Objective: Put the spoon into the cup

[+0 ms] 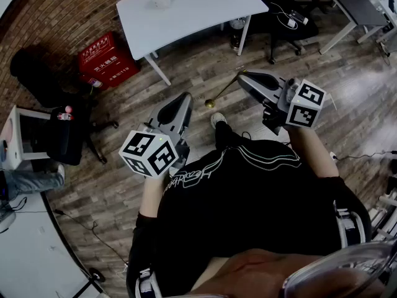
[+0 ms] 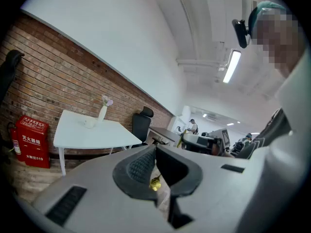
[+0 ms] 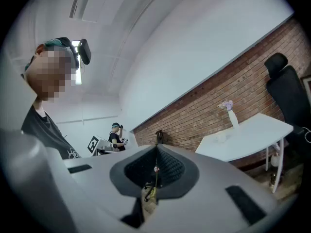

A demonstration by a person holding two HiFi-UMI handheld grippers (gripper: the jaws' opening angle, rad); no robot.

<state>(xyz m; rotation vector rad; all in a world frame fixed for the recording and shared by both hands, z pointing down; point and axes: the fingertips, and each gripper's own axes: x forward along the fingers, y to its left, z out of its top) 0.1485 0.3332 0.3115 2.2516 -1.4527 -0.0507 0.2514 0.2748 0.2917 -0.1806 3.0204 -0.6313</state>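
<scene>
My right gripper [image 1: 243, 76] is shut on the handle of a golden spoon [image 1: 222, 90], whose bowl hangs out to the lower left over the wooden floor. In the right gripper view the thin spoon handle [image 3: 156, 171] runs between the closed pads. My left gripper [image 1: 186, 98] is held level beside it, shut and holding nothing; in its own view the left gripper [image 2: 155, 149] shows the gold spoon bowl [image 2: 155, 182] through the gap behind its tips. A small white cup [image 2: 89, 124] stands on the white table [image 1: 186, 17] ahead, beside a slim vase [image 2: 102, 111].
A red fire-equipment box [image 1: 107, 59] stands against the brick wall to the table's left. A black chair [image 1: 59, 132] is at the left, an office chair [image 1: 282, 17] and another desk [image 1: 347, 5] to the right. Another person [image 3: 116, 135] stands far off.
</scene>
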